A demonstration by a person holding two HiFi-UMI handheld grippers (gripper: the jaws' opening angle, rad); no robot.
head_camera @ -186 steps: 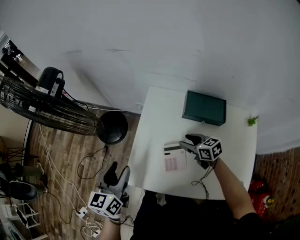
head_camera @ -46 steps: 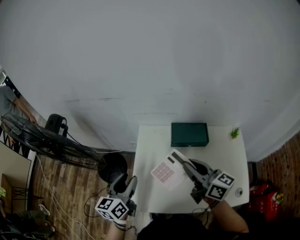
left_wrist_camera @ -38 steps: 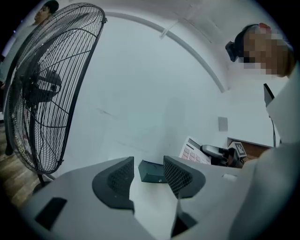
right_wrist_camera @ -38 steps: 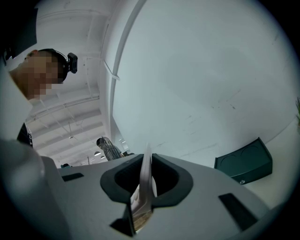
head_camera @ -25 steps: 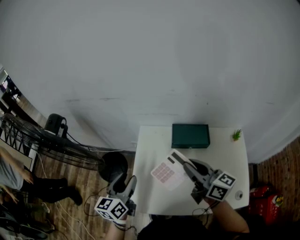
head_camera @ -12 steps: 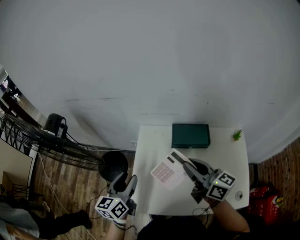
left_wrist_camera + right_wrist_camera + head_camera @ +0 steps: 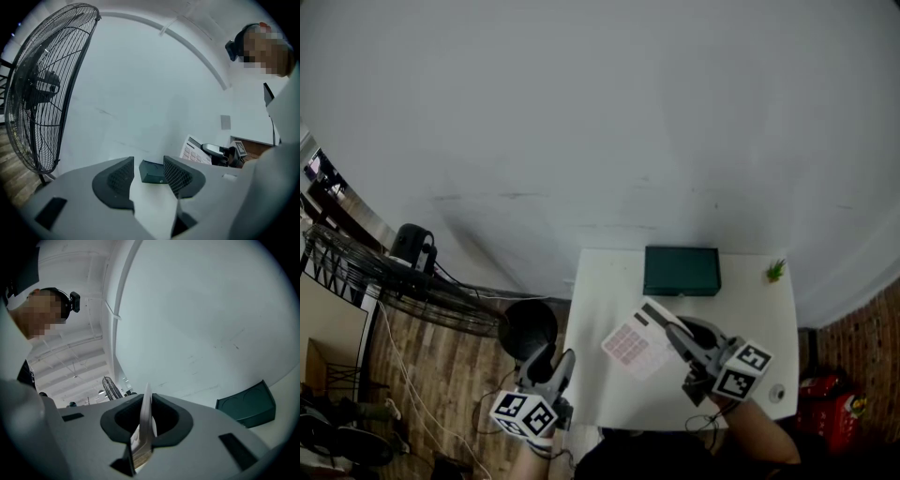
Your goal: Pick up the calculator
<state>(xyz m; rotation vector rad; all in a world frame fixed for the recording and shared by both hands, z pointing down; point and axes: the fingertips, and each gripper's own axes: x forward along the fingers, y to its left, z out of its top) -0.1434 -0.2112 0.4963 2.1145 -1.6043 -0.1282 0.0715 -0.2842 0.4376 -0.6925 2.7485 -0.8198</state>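
Calculator (image 7: 630,345): off the worktop (image 7: 750,309) already, by the look of it, held tilted in the air at lower centre of the head view, just below the green box (image 7: 681,271). Gripped along one edge by the right gripper (image 7: 667,328), jaws nearly together with the thin slab pinched between them. Seen edge-on in the right gripper view, rising as a narrow pale blade out of the gap. Counts as picked up, so judged essentially complete; leaves at most a steady hold. Left gripper (image 7: 547,360): idle at lower left, off the worktop's edge and over the wood floor (image 7: 441,375), jaws well apart and holding nothing, with only the distant box framed between them in its own view. As to make: flat, thin and rectangular, a hard white plastic casing, the face carrying a grid of small pinkish keys under a dark display strip. Smooth and rigid, probably light, unlikely to slide much against the cross-hatched dark jaw faces. Box: matt dark green, squat, rectangular, corners softened. Worktop: plain white, smooth, without gloss. Fan (image 7: 389,281) at far left: round black wire cage above a round black base.
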